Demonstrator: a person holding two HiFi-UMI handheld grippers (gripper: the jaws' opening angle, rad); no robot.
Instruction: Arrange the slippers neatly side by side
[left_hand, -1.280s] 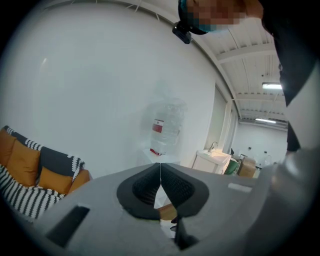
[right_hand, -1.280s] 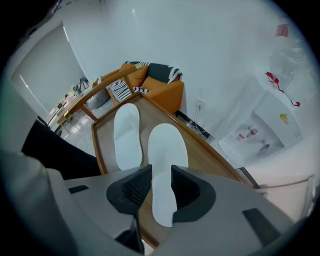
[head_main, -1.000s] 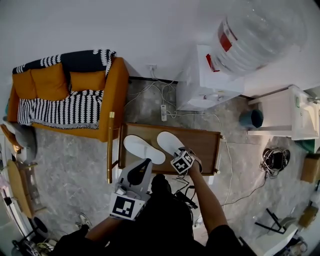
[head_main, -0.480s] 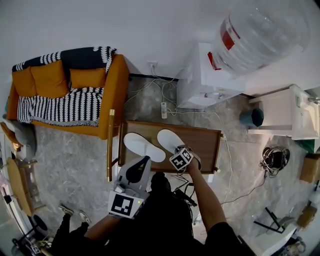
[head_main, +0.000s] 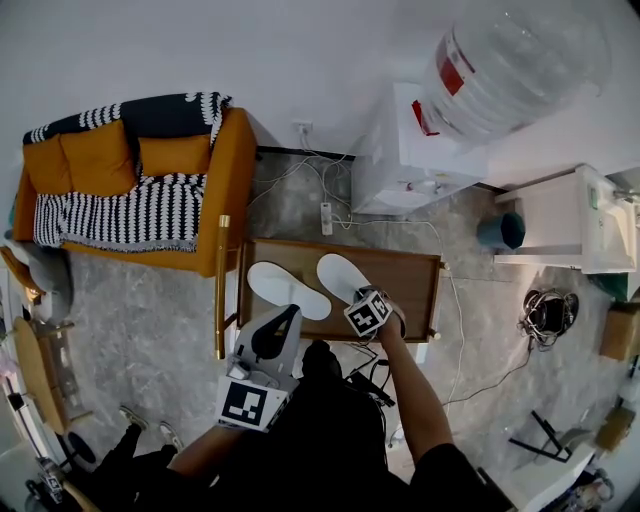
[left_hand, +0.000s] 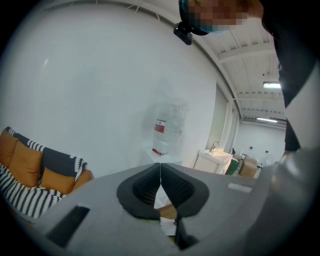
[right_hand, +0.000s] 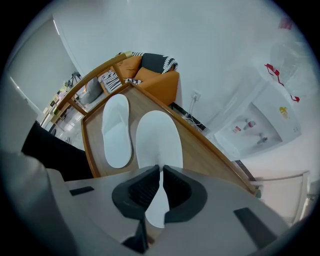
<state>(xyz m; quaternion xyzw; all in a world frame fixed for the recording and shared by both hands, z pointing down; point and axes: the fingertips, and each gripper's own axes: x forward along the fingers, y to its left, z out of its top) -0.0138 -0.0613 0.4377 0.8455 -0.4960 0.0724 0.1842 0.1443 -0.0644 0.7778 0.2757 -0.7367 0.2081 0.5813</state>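
Table (head_main: 412, 282), right gripper (right_hand: 160, 169) just closed on slipper (right_hand: 157, 134)

Right tongs (right_hand: 160, 171): dark padded jaws, just closing and now almost together, pinched on the thin near edge of a white slipper (right_hand: 159, 137). Held slipper flat and lengthwise on a brown wooden tabletop (right_hand: 205, 150) with a raised rim. Second white slipper (right_hand: 116, 131) just to its left, roughly parallel, with a narrow strip of wood between. Beyond the far end, an orange sofa (right_hand: 156, 82) with a black-and-white patterned throw (right_hand: 159, 62). At right, against the pale wall, a white water dispenser (right_hand: 252, 127). Wall socket (right_hand: 196, 95) low down between sofa and dispenser.
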